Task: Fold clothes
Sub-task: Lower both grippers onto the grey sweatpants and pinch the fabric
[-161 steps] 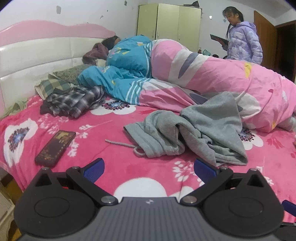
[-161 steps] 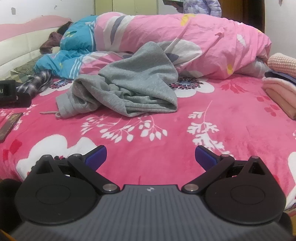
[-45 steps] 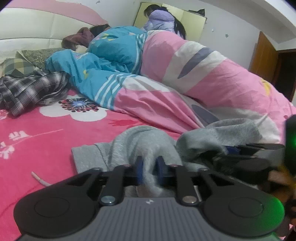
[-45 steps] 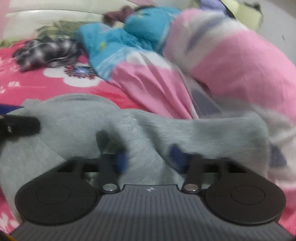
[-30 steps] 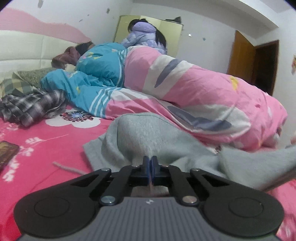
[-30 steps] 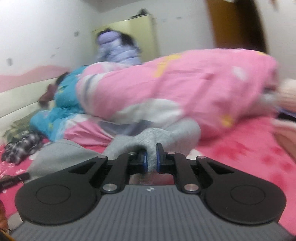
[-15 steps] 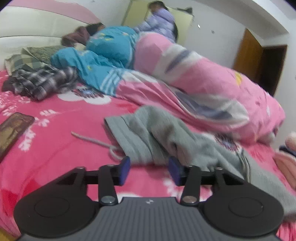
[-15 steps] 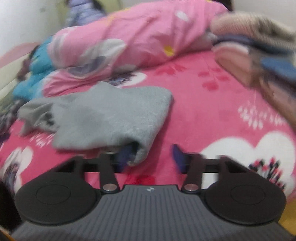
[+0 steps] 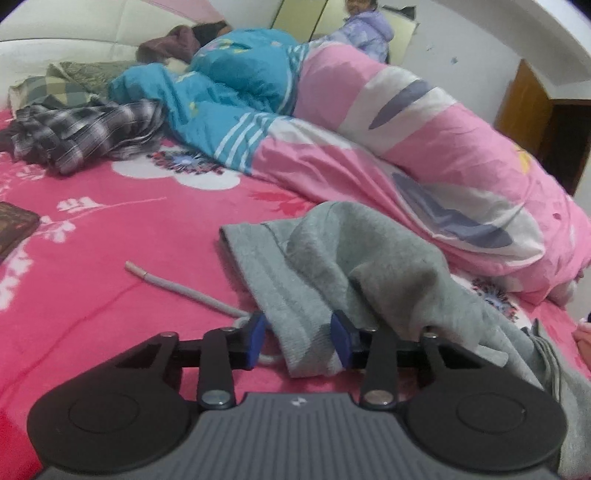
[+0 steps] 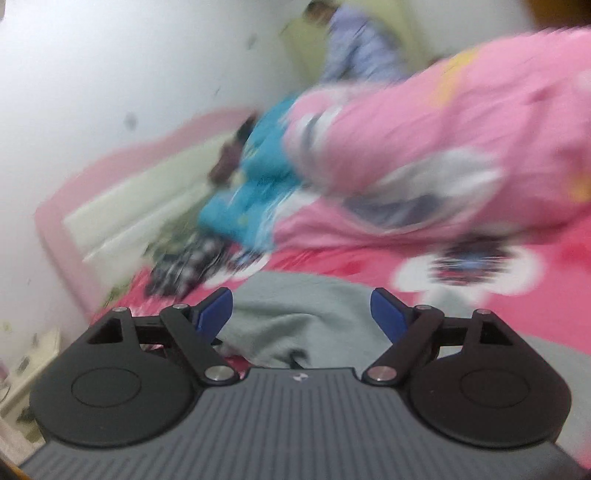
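Observation:
A grey sweat garment lies crumpled on the pink flowered bed cover, its ribbed waistband end toward me and a drawstring trailing left. My left gripper is open, its blue pads on either side of the waistband end. My right gripper is open wide and empty, raised over the same grey garment; that view is blurred.
A pink and blue quilt covers a sleeping person along the back. A plaid garment lies back left. A phone lies at the left edge. A person in a lilac jacket stands behind the bed.
Both grippers let go of the grey garment, which now lies on the bed. My left gripper has come back to the waistband end. My right gripper has opened wider and swung up toward the headboard.

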{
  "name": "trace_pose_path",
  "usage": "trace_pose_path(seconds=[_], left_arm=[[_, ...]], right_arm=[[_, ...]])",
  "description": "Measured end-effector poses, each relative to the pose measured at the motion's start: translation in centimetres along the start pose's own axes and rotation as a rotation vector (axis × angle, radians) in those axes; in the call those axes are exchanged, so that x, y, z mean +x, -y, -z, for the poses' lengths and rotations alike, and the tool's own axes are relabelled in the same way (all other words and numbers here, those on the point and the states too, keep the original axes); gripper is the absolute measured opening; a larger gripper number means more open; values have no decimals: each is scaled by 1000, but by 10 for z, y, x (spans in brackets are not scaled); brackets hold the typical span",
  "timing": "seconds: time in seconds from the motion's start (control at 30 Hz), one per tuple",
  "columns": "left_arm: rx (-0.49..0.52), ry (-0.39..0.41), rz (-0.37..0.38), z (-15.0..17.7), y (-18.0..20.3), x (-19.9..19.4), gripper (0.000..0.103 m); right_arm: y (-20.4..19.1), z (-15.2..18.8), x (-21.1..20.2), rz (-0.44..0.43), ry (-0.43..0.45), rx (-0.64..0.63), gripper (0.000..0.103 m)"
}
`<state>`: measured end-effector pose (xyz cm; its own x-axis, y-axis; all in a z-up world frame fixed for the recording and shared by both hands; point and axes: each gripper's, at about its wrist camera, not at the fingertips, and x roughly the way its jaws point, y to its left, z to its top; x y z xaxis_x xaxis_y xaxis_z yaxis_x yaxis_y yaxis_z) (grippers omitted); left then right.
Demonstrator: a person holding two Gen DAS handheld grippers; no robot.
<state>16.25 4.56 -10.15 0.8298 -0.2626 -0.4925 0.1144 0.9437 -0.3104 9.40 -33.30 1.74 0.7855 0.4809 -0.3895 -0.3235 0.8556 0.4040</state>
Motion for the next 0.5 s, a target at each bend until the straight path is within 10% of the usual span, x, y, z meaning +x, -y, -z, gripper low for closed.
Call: trace_pose_path(seconds=[0.23,0.4,0.5], left_arm=[[-4,19,27,5,-7,0,31],[-7,25,31,6,-10,-1,29],[-7,31,29,7,-11,-1,25]], right_arm=[[15,-48,217,26,-287,-142,82],[47,-37,301,104,-432,-147,79],[53,-21,307,40,-494,-99,35]])
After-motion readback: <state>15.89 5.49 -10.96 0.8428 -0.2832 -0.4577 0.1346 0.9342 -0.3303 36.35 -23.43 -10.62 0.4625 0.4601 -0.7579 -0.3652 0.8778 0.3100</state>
